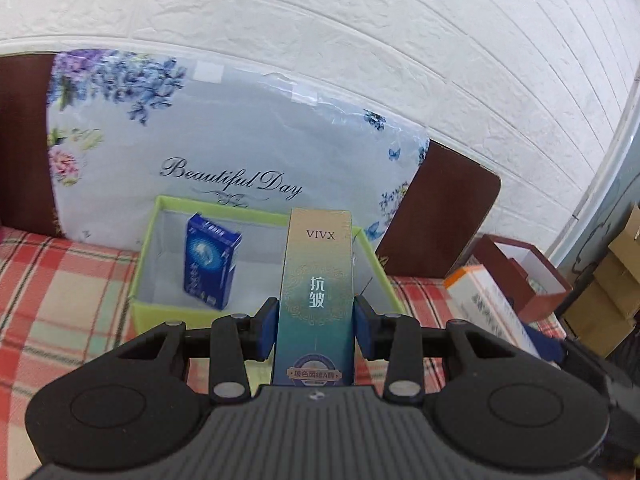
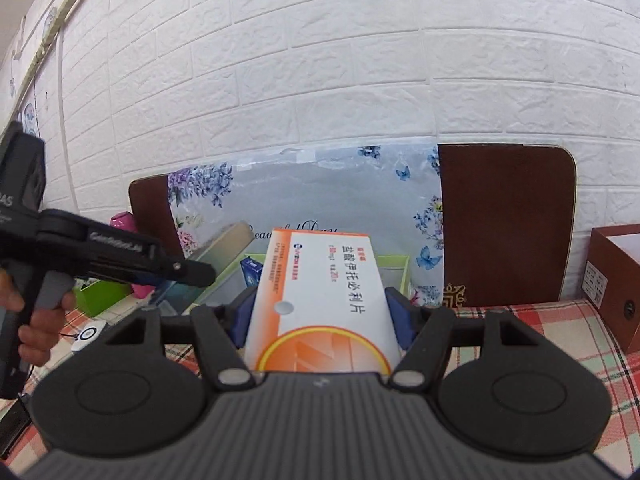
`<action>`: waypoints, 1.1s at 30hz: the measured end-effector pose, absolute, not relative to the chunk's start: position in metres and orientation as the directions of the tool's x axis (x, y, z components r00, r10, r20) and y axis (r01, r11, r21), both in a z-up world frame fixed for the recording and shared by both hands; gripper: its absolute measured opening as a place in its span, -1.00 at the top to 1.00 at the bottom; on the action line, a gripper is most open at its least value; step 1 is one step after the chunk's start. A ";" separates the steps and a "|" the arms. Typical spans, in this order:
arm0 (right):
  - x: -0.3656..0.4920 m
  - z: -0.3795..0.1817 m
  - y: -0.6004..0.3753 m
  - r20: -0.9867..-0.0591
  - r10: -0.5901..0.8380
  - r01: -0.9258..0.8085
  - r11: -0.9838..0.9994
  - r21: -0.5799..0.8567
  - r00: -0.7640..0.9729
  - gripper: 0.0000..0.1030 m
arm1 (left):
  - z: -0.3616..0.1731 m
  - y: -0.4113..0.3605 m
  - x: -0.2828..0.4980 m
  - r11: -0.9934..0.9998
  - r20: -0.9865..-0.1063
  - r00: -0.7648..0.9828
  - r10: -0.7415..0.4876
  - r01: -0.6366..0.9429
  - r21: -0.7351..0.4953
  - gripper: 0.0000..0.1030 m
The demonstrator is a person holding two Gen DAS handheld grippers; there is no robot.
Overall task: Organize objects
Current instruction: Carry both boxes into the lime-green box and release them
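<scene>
My left gripper (image 1: 316, 316): blue pads clamped on tall glossy teal-gold carton (image 1: 316, 280), held above checked cloth (image 1: 60, 296). My right gripper (image 2: 320, 312): clamped on flat white-orange medicine box (image 2: 324, 296). Green-rimmed tray (image 1: 148, 248) just ahead, blue box (image 1: 212, 264) inside, room beside it. Floral cushion (image 1: 240, 136), white brick wall (image 1: 400, 40) behind.

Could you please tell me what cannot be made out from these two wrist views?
- Left wrist view: the green bin's right interior, hidden by the VIVX box in the left gripper.
- Right wrist view: most of that bin, hidden by the orange-and-white medicine box in the right gripper.
- Right wrist view: the brown box, cut off by the right edge.
</scene>
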State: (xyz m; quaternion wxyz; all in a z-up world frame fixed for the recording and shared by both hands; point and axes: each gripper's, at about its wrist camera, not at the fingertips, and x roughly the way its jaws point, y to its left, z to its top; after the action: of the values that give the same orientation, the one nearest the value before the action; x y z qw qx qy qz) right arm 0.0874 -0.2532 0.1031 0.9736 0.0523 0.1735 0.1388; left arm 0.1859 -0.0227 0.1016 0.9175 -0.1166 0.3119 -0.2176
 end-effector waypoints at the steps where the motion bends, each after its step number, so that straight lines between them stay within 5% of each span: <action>1: 0.093 0.103 -0.253 -0.324 0.286 -0.249 0.956 0.152 0.902 -0.27 | 0.100 -0.027 0.198 0.873 -0.526 0.702 -0.480 0.325 -0.364 0.20; 6: 0.121 0.096 -0.257 -0.337 0.284 -0.241 0.957 0.164 0.898 -0.27 | 0.086 -0.045 0.256 0.874 -0.552 0.685 -0.475 0.295 -0.385 0.20; 13: 0.165 0.080 -0.253 -0.363 0.272 -0.238 0.962 0.135 0.891 -0.27 | 0.057 -0.023 0.316 0.945 -0.622 0.722 -0.305 0.147 -0.292 0.20; 20: 0.214 0.057 -0.231 -0.407 0.283 -0.257 0.959 0.118 0.869 -0.27 | 0.039 -0.006 0.318 0.941 -0.640 0.698 -0.322 0.159 -0.299 0.21; 25: 0.234 0.051 -0.211 -0.401 0.280 -0.269 0.960 0.084 0.873 -0.27 | 0.052 -0.001 0.313 0.916 -0.549 0.753 -0.364 0.182 -0.358 -0.09; 27: 0.242 0.047 -0.203 -0.399 0.310 -0.304 0.949 0.081 0.863 -0.29 | 0.062 -0.001 0.305 0.920 -0.503 0.794 -0.341 0.173 -0.351 -0.55; 29: 0.247 0.042 -0.192 -0.419 0.336 -0.355 0.934 0.036 0.843 -0.71 | 0.072 -0.001 0.295 0.931 -0.463 0.833 -0.303 0.157 -0.328 -0.67; 33: 0.231 0.041 -0.186 -0.405 0.287 -0.338 0.940 -0.058 0.868 -0.90 | 0.083 0.002 0.278 0.933 -0.453 0.835 -0.312 0.180 -0.312 -0.67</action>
State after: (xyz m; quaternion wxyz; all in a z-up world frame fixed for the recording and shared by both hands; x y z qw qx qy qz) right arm 0.2313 -0.1862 0.0413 0.9644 -0.0635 0.1992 0.1619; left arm 0.2785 0.0021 0.0833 0.9491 -0.1293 0.2564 -0.1296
